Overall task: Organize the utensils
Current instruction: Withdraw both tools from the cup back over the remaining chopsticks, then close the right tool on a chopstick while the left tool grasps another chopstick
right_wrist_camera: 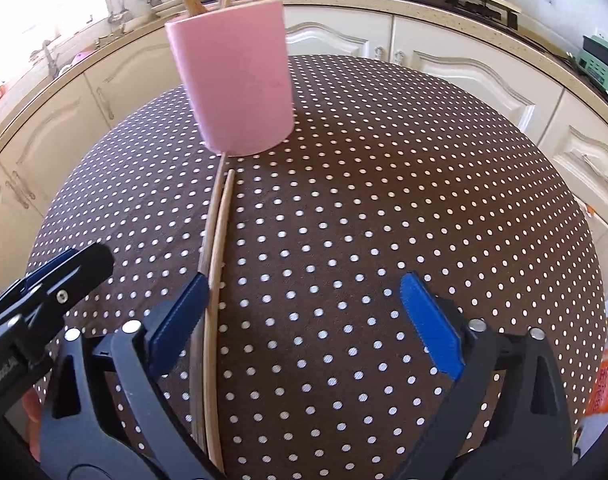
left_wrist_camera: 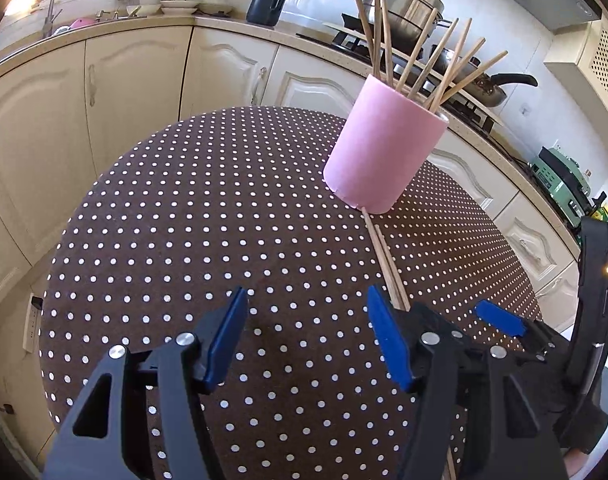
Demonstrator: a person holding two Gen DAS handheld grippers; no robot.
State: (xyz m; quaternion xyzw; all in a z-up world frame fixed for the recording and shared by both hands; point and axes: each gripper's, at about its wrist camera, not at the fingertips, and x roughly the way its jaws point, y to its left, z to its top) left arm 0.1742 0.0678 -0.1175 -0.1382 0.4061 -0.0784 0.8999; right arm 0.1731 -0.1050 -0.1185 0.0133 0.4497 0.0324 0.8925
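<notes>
Ahead of both spread, empty tools (left (left_wrist_camera: 306, 312), right (right_wrist_camera: 304, 300)), two slim pale wooden chopsticks (right_wrist_camera: 219, 240) lie parallel, touching a pink cylindrical holder (right_wrist_camera: 233, 80).

One pink cylindrical holder (left_wrist_camera: 380, 152) stood on the one brown, white-dotted surface (left_wrist_camera: 207, 216). About nine thin wooden chopsticks (left_wrist_camera: 418, 54) rose from it, and two more wooden chopsticks (right_wrist_camera: 217, 240) lay flat on the cloth. Two blue-padded black claws were in view.
</notes>
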